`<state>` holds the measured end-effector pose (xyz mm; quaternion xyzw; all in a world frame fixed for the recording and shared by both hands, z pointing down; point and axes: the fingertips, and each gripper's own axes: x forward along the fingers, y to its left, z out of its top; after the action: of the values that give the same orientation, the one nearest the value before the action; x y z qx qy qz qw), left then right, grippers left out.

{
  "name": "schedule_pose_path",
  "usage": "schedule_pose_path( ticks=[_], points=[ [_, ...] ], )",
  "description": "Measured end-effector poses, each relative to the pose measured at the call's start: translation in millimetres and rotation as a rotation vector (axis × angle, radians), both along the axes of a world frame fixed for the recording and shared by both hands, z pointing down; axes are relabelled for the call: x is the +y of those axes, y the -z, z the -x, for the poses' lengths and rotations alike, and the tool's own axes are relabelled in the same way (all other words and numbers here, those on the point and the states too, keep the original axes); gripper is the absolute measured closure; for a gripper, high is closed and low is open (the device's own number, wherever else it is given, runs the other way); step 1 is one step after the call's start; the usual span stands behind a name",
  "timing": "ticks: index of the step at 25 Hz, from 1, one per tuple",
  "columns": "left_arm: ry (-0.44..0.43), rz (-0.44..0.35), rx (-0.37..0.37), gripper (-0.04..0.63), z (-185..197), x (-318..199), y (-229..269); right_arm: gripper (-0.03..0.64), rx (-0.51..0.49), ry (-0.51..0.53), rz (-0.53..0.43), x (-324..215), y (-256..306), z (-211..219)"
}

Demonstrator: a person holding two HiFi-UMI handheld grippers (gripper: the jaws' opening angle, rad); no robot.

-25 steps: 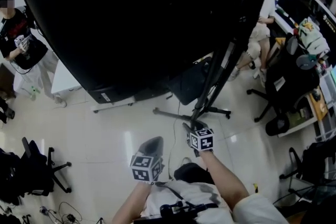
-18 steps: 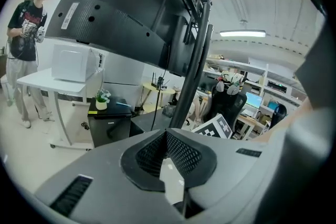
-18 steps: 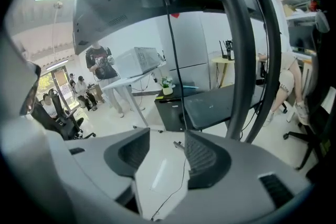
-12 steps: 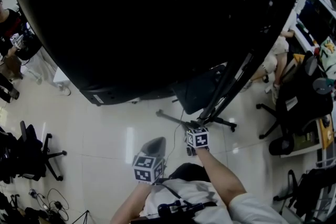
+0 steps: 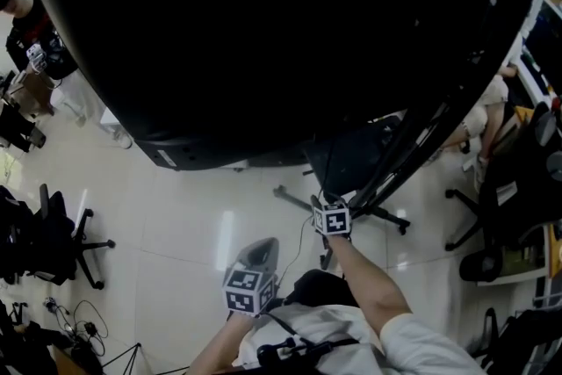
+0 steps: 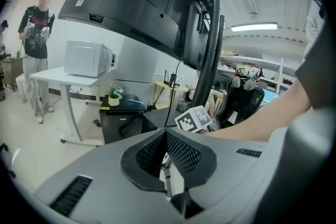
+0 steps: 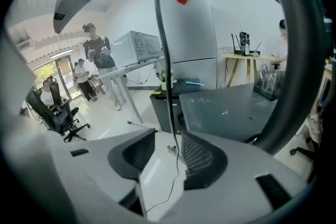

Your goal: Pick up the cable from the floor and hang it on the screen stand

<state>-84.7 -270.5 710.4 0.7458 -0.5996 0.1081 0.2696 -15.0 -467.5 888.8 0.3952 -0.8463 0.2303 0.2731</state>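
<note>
A thin black cable (image 7: 167,86) hangs down from the big black screen (image 5: 281,31) and runs between the jaws of my right gripper (image 7: 168,152). Those jaws are closing, with a gap still showing on both sides of the cable. In the head view the right gripper (image 5: 320,206) is held out beside the dark slanted pole of the screen stand (image 5: 399,167). My left gripper (image 5: 259,246) hangs back nearer my body, shut with nothing in it. In the left gripper view its pads (image 6: 178,152) meet, and beyond them rise the right gripper's marker cube (image 6: 193,118) and the stand's pole (image 6: 210,60).
The stand's legs (image 5: 382,213) spread over the glossy floor. Black office chairs (image 5: 53,233) stand at the left, another (image 5: 509,189) at the right. A person (image 5: 35,39) stands at the far left near a white table with a microwave (image 6: 86,57). Loose cables (image 5: 79,320) lie at the bottom left.
The head has moved closer under the screen, which now fills more of the view. My right gripper has reached farther forward toward the stand's pole. The left gripper has hardly moved.
</note>
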Motion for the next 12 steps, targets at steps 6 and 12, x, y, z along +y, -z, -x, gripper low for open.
schedule_pose_path(
  ticks=[6,12],
  points=[
    [0.052,-0.008,-0.008,0.595,18,11,-10,0.474,0.068,0.026,0.016,-16,-25,6],
    [0.062,0.004,0.006,0.595,25,28,-3,0.586,0.106,0.033,0.008,9,-14,7]
  ],
)
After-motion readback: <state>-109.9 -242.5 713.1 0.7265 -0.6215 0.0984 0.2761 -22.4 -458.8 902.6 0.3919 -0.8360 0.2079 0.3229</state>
